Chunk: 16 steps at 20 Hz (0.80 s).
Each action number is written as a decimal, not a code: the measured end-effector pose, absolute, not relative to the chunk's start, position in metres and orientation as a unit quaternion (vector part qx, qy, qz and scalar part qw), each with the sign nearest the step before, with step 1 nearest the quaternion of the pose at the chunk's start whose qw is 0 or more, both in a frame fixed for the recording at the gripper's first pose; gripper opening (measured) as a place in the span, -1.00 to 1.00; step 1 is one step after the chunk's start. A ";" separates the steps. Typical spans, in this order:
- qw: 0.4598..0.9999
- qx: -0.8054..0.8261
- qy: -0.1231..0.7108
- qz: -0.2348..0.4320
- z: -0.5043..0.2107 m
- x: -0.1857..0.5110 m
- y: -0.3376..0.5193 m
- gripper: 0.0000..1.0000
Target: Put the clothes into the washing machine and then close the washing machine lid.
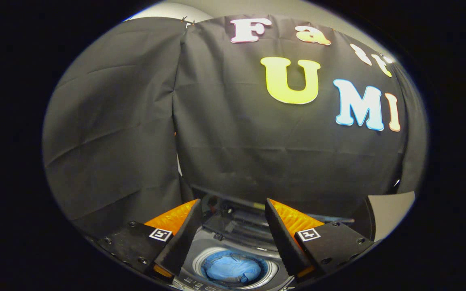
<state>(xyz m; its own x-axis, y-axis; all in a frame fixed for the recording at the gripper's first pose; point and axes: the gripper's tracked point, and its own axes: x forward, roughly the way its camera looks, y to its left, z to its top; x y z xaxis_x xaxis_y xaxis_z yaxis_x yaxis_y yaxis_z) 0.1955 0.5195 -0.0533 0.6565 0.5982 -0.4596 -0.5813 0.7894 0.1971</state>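
The claw [231, 210] is above the washing machine [233, 246] and looks forward and down over it. Its two fingers are spread wide apart and grip nothing.

Left finger [178, 238]: it angles inward from the lower left, and its tip is over the left part of the machine's top.

Centre, between the fingers: the washing machine's round tub opening [235, 268] is visible, ringed by a pale rim. The clothes [231, 268], a bundle of blue fabric, lie inside the tub and fill most of the opening. No finger touches them. A row of small controls [196, 283] sits on the near edge of the machine's top, just below the tub rim. Beyond the tub, the lid [241, 224] stands raised at the back of the machine, a dark panel tilted up toward the booth wall. The machine is therefore open.

Right finger [283, 238]: it angles inward from the lower right, and its tip is over the right part of the machine's top.

Behind the machine hangs the black cloth wall [136, 121].
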 end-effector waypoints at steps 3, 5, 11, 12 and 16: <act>0.919 0.018 0.247 0.306 -0.044 0.226 0.525 0.93; 0.922 0.019 0.254 0.290 -0.051 0.246 0.528 0.93; 0.920 0.043 0.312 0.233 -0.098 0.290 0.529 0.94; 0.918 0.042 0.323 0.227 -0.110 0.293 0.529 0.93; 0.909 0.021 0.360 0.211 -0.150 0.301 0.527 0.93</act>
